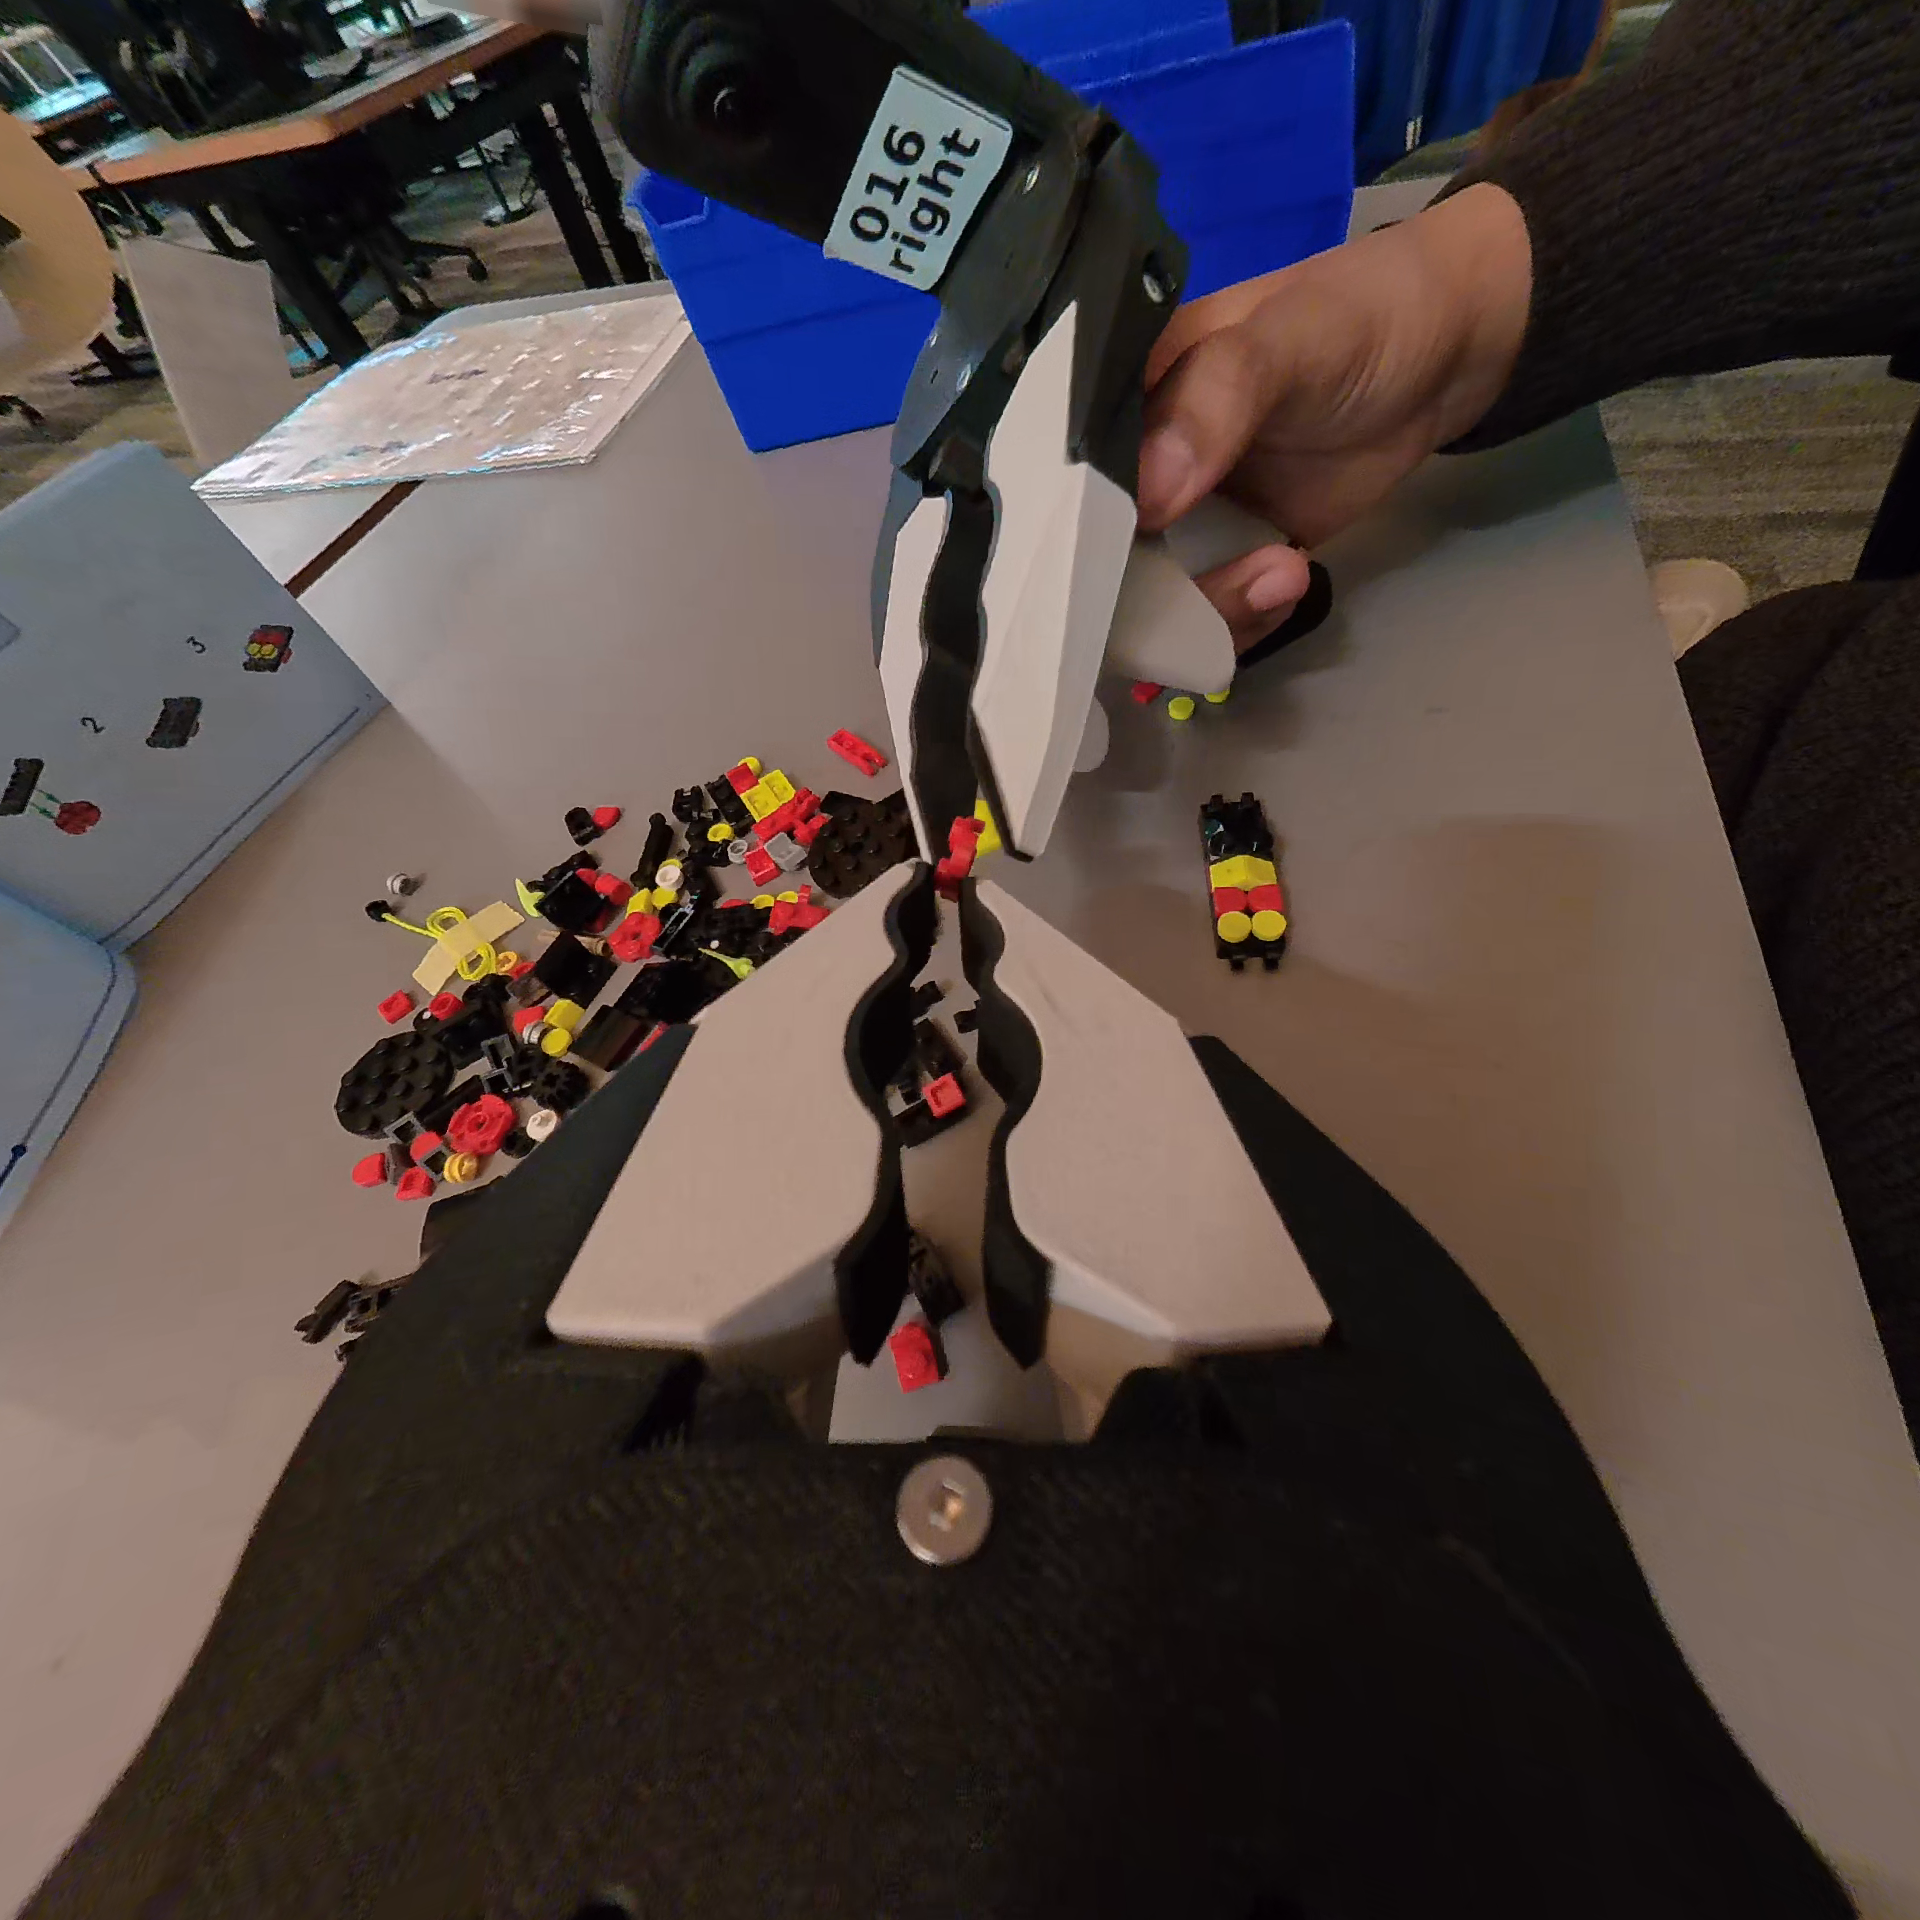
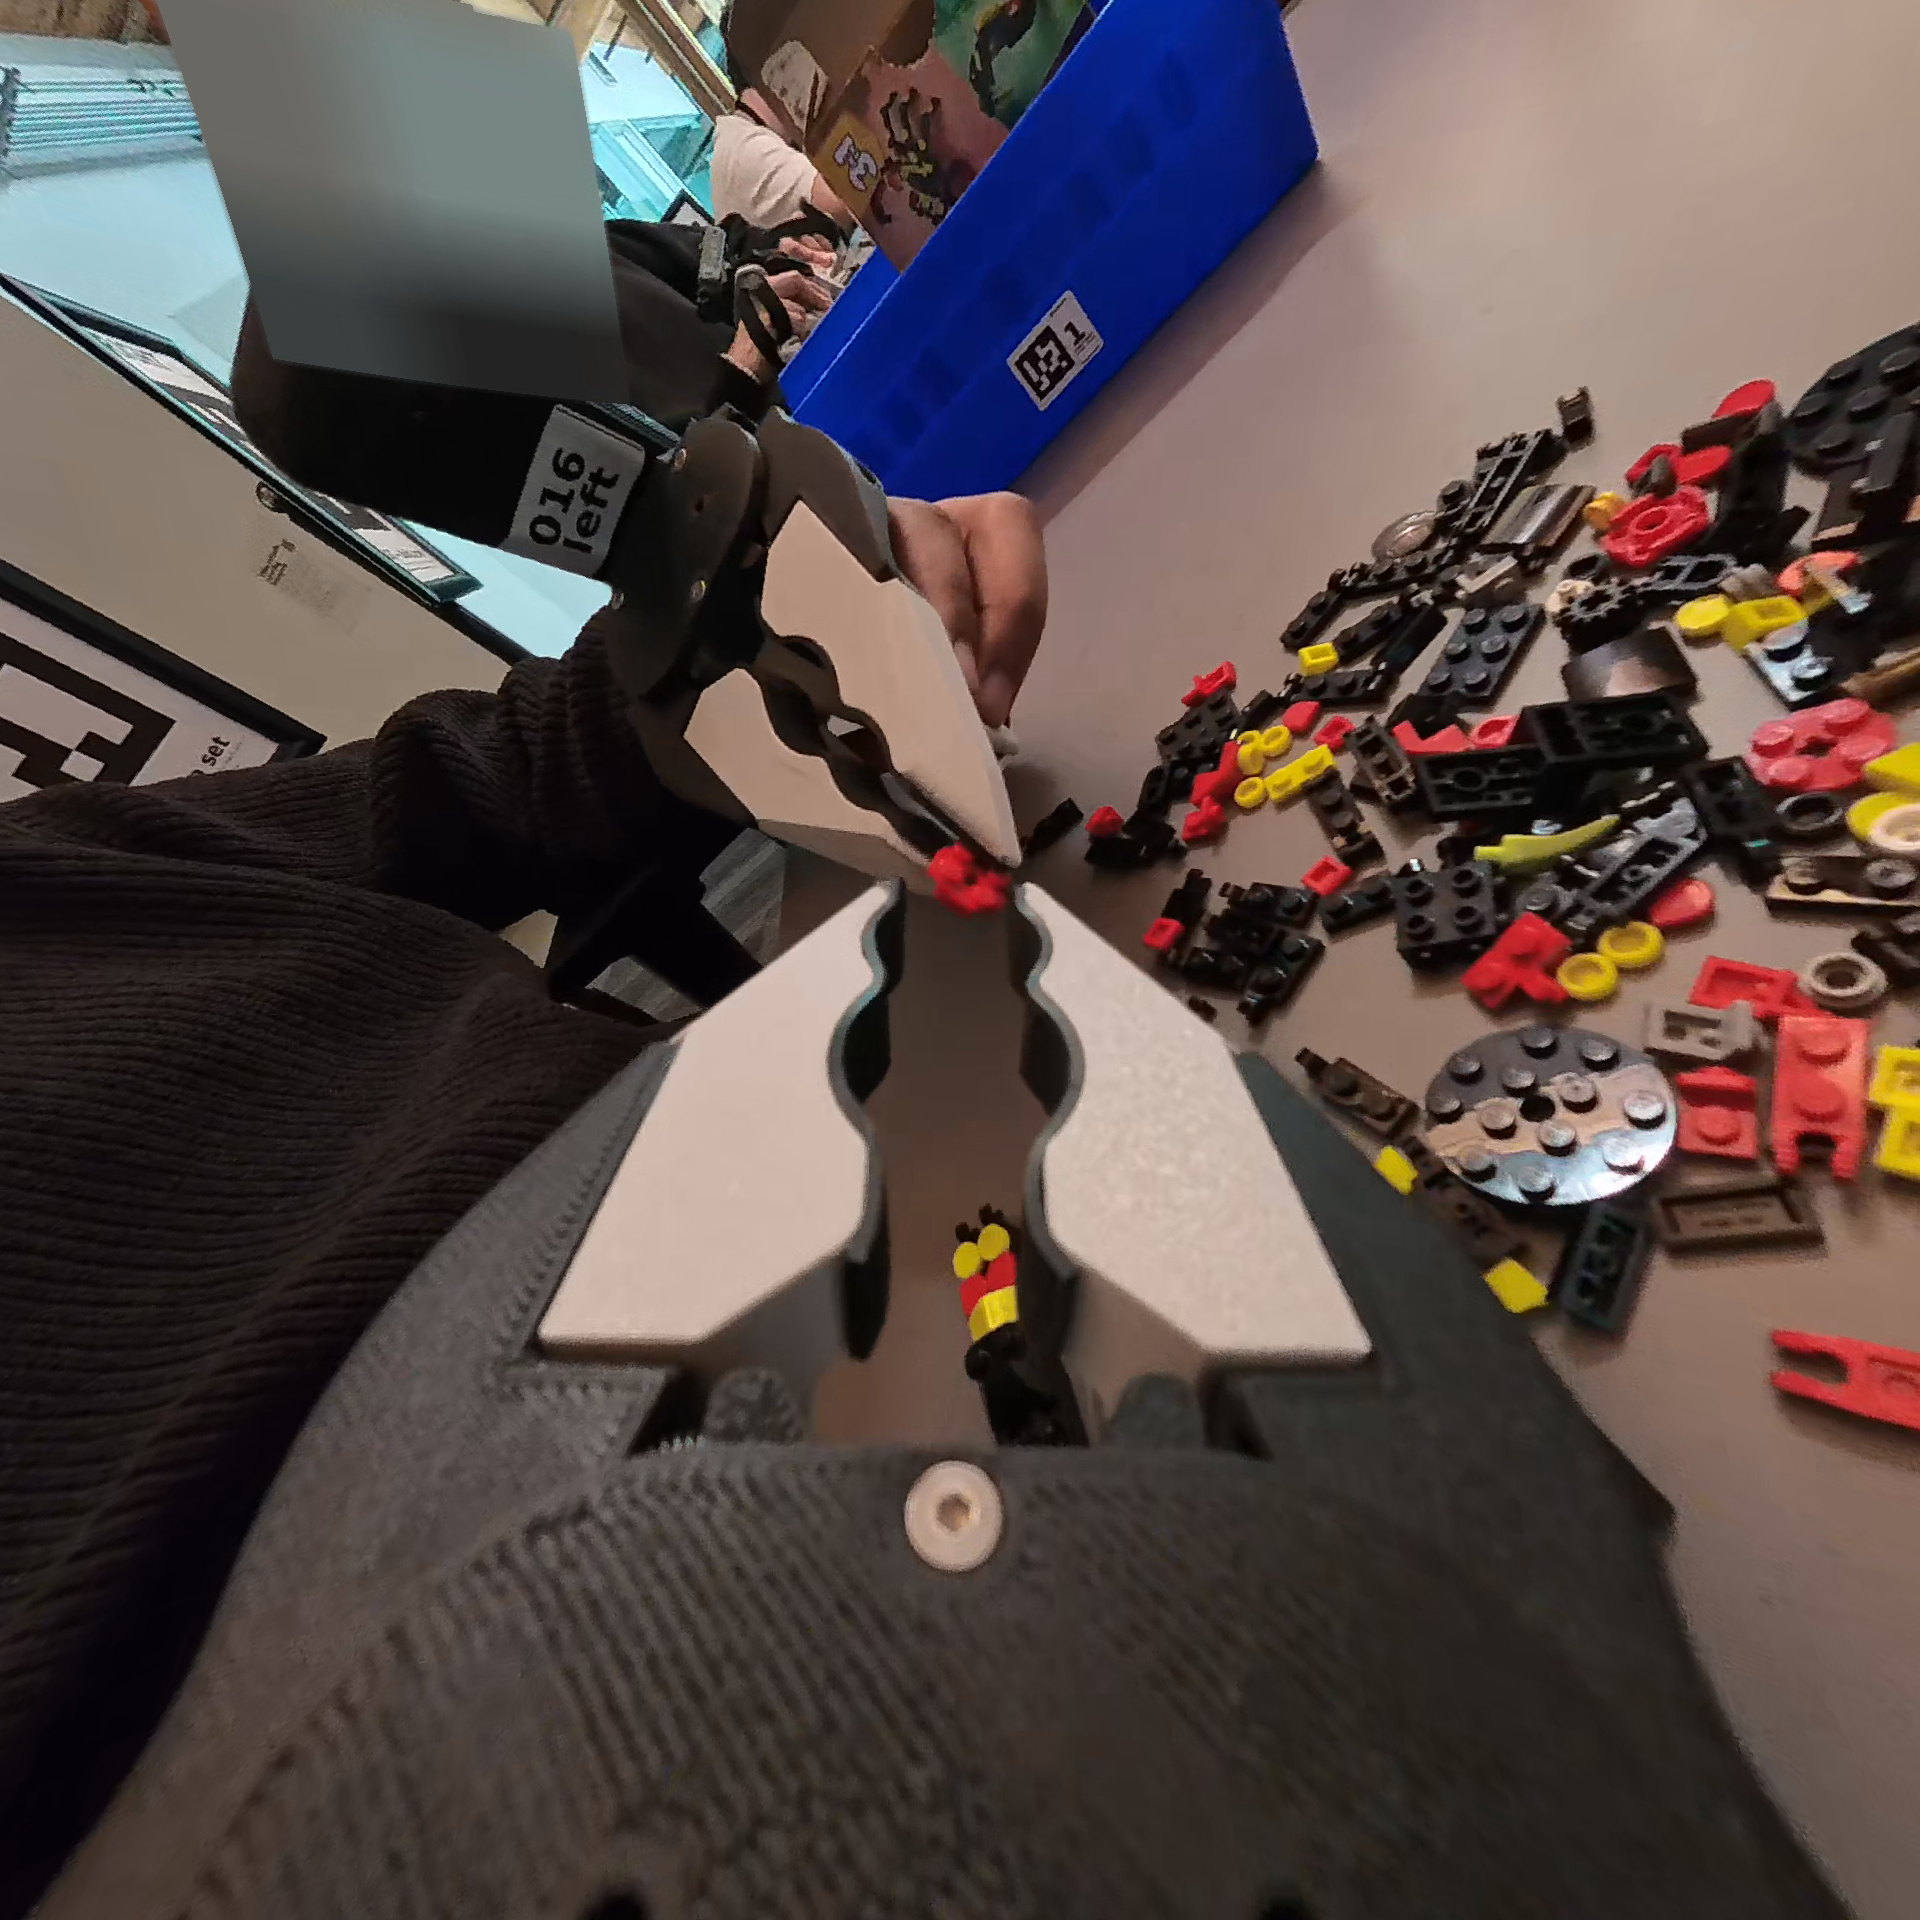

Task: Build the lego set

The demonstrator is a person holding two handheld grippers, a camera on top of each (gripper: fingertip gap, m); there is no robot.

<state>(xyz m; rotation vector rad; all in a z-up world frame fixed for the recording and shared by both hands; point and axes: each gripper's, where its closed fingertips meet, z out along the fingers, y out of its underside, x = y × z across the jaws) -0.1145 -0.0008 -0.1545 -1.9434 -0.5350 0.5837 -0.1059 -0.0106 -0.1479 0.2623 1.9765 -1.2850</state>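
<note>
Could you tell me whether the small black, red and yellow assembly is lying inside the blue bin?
No, the small assembly lies on the bare grey table, apart from the loose pile, while the blue bin stands farther back.

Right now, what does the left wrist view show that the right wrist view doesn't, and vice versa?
Only left wrist: the instruction sheet and a silvery bag. Only right wrist: a picture box inside the blue bin, and the bin's sticker. Both: left gripper and right gripper meeting at the red piece, the loose pile, the small assembly.
</note>
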